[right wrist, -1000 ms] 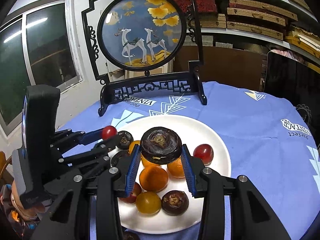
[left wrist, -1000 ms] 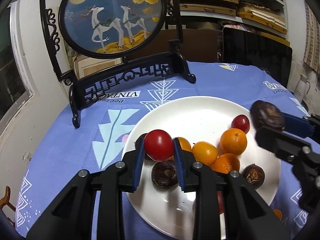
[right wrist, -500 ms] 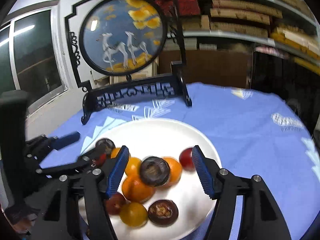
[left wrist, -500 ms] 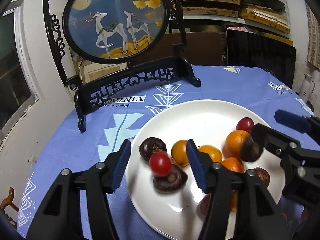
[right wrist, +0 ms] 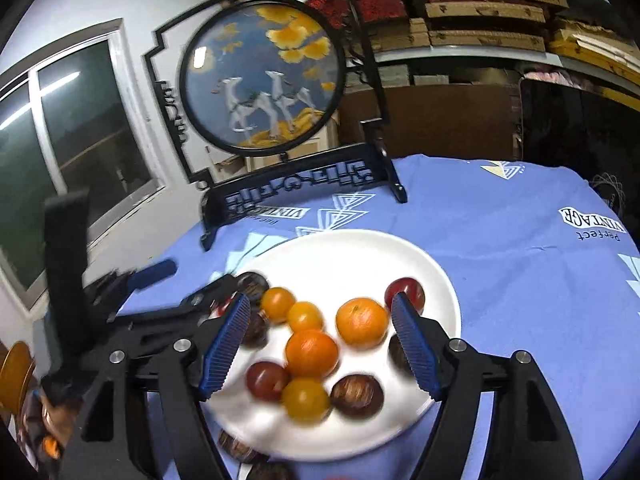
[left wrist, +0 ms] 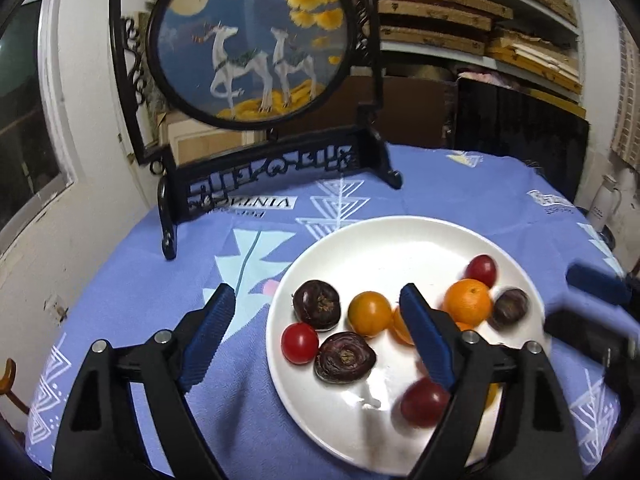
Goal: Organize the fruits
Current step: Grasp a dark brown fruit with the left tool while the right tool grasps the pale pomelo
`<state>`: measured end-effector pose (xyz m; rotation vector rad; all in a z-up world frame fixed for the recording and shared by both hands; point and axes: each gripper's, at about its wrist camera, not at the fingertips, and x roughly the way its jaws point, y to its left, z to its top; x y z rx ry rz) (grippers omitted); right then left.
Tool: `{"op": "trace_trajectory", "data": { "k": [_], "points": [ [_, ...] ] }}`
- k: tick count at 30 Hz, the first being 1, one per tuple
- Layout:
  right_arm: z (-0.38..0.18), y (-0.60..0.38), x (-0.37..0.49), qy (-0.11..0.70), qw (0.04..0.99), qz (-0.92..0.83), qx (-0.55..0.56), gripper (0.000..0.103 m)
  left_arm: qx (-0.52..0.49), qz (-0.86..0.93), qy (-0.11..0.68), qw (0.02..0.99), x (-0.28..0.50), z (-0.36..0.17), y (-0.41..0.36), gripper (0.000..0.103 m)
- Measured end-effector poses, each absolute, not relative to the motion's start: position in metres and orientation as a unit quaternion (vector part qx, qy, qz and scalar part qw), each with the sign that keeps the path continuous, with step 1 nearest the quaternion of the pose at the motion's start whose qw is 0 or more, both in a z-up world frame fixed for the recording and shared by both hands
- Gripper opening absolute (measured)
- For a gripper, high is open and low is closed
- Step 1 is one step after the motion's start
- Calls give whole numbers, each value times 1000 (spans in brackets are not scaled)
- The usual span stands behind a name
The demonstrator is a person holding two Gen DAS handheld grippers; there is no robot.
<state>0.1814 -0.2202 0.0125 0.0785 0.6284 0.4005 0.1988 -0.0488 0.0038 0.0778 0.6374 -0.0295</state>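
A white plate (left wrist: 380, 248) on the blue tablecloth holds several fruits: a red tomato (left wrist: 299, 343), dark brown fruits (left wrist: 344, 357), oranges (left wrist: 467, 302) and yellow-orange tomatoes (left wrist: 369, 313). My left gripper (left wrist: 316, 334) is open and empty, raised over the plate's left side. My right gripper (right wrist: 320, 342) is open and empty above the plate (right wrist: 340, 252), with an orange (right wrist: 311, 353) and a dark fruit (right wrist: 357, 395) below it. The right gripper's fingers (left wrist: 592, 280) show at the right edge of the left wrist view.
A round deer picture in a black carved stand (left wrist: 256, 40) stands at the back of the table. Shelves with flat boxes (left wrist: 460, 12) line the wall behind. A white jug (left wrist: 604, 204) stands at the far right. Dark fruits (right wrist: 236, 446) lie off the plate near its front edge.
Both grippers opened and let go: the red tomato and the dark fruit dropped onto the plate. Both grippers have since pulled back and up, jaws wider.
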Motion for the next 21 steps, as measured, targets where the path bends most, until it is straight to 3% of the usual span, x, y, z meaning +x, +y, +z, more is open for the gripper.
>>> {"op": "trace_trajectory", "data": {
  "k": [7,14,16,17,18,21],
  "points": [
    [-29,-226,99,407,884,230,-26,74,17,-56,310,949,153,17,-38,89],
    [-69,-215,100,456,856,243,20,74,25,-70,348,935,119,4,-27,89],
    [-71,-214,100,452,858,243,20,61,34,-74,353,932,111,2,-25,89],
    [-72,-213,101,451,859,242,17,45,44,-78,357,930,106,-1,-25,89],
    [-72,-214,100,451,859,242,18,40,57,-88,362,926,101,-5,-27,89],
    [-67,-221,92,443,863,242,13,39,105,-126,371,914,90,-19,-34,89]
  ]
}}
